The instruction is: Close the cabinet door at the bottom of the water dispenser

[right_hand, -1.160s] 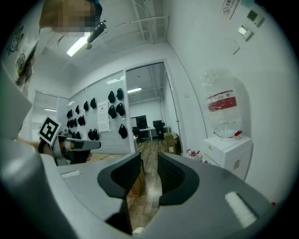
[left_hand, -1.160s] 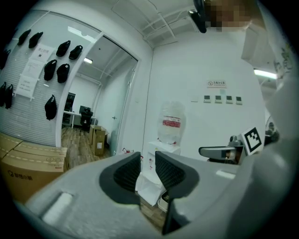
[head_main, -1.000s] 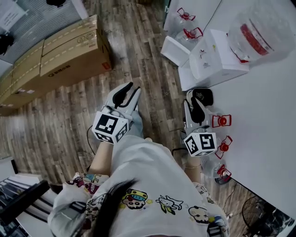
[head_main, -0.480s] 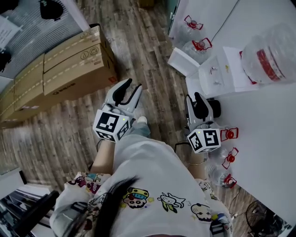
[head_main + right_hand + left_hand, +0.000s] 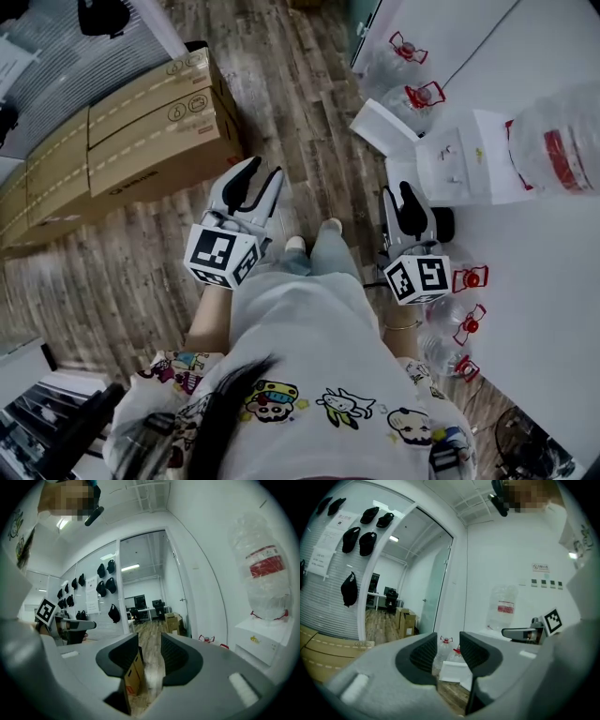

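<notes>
Jaws on both grippers stand apart and hold nothing. The left gripper point(image 5: 264, 174) point(image 5: 449, 649) shows a moderate gap and the right gripper point(image 5: 397, 195) point(image 5: 150, 651) a slightly wider one. Both pairs have just been opening, with only open air between the ribbed dark pads.

Ahead of the right jaws and a little to their right stands the dispenser point(image 5: 461, 167) point(image 5: 262, 645), a white, boxy body. Its door point(image 5: 382, 126) point(image 5: 451, 671), a flat white panel, hangs open at the base, out in front of the right jaws and well apart from them. It shows far off through the gap of the left jaws.

On top of the dispenser sits a clear, crinkled jug point(image 5: 561, 131) point(image 5: 265, 573) with a red label; what it holds cannot be told. Smaller clear bottles point(image 5: 412, 97) with red handles stand beyond the door.

Ahead and to the left of the left jaws lie long brown cardboard boxes point(image 5: 141, 111), taped shut, on a floor point(image 5: 291, 66) of grey-brown wood planks.
</notes>
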